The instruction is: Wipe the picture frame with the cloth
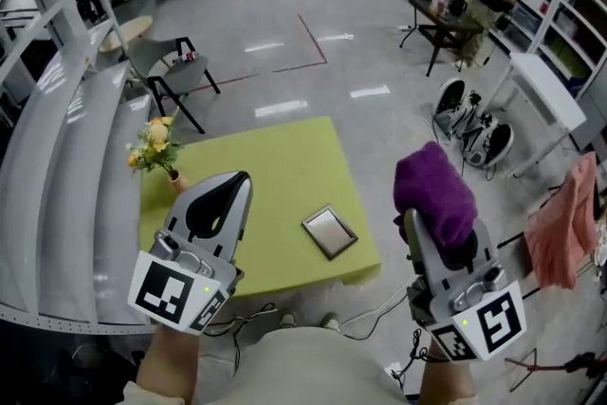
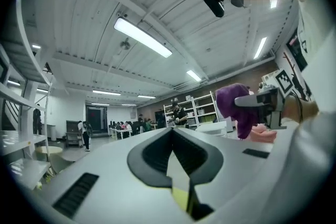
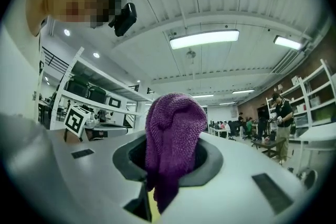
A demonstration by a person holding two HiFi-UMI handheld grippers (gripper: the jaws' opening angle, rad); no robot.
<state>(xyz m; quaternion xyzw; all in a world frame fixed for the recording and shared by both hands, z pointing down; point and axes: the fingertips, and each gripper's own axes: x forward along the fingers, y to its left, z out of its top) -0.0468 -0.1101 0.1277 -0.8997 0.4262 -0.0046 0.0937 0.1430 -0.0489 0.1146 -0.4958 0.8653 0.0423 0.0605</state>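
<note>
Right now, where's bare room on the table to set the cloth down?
Bare: the green table's middle and far right corner, between the flower vase and the picture frame. Crowded: the far left corner by the vase, the near right edge at the frame. The left gripper hides the near left part.

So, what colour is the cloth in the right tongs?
The cloth is purple, clearest in the right gripper view.
</note>
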